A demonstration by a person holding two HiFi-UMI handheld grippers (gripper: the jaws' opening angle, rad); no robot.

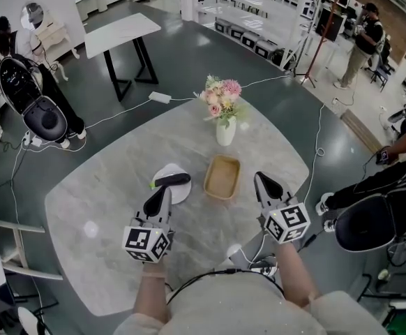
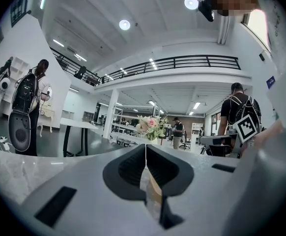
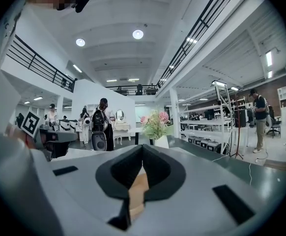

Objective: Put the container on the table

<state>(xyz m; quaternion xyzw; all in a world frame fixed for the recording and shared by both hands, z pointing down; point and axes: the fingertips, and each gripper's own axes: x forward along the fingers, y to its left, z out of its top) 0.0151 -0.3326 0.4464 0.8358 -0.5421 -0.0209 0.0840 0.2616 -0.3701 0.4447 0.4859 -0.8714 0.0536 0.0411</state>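
- The wooden container [image 1: 221, 178] sits flat on the table [image 1: 105, 243], and neither gripper touches it.
- The right gripper [image 1: 259, 178] hangs just right of the container, apart from its rim. Its jaws are pressed together and hold nothing.
- The left gripper [image 1: 164, 190] is left of the container and a little farther off. Its jaws are also closed with nothing in them.
- A white plate [image 1: 181, 192] carrying a dark tool [image 1: 172, 180] lies just left of the container, under the left gripper's tip.
- A vase of flowers [image 1: 224, 114] stands just beyond the container's far edge.
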